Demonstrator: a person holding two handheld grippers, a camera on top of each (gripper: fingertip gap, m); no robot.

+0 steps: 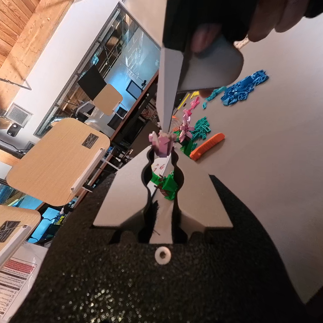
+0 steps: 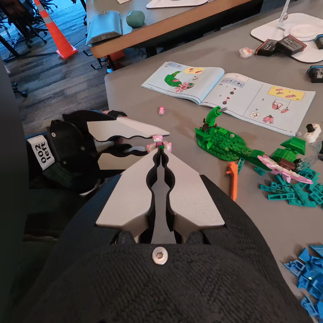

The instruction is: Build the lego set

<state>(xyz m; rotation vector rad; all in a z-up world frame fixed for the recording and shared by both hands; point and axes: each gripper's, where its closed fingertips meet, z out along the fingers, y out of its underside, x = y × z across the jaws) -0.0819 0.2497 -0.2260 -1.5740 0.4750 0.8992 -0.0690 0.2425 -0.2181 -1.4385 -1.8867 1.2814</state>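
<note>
We hold the pink bud (image 2: pixel 159 143) w/ both closed tools, left tool (image 2: pixel 148 144) crossing sideways, right tool (image 2: pixel 160 150) pinching its green tip from the near side.

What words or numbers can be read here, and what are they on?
I do not quote writing; these bear it:
White tag on the left claw holding the pink flower bud: black print, legible.
Open instruction booklet: step numbers.
Black boxes: blurred.
Dark plaque on the chair back: too small.
Printed sheet, left wrist view's corner: blurred.
</note>
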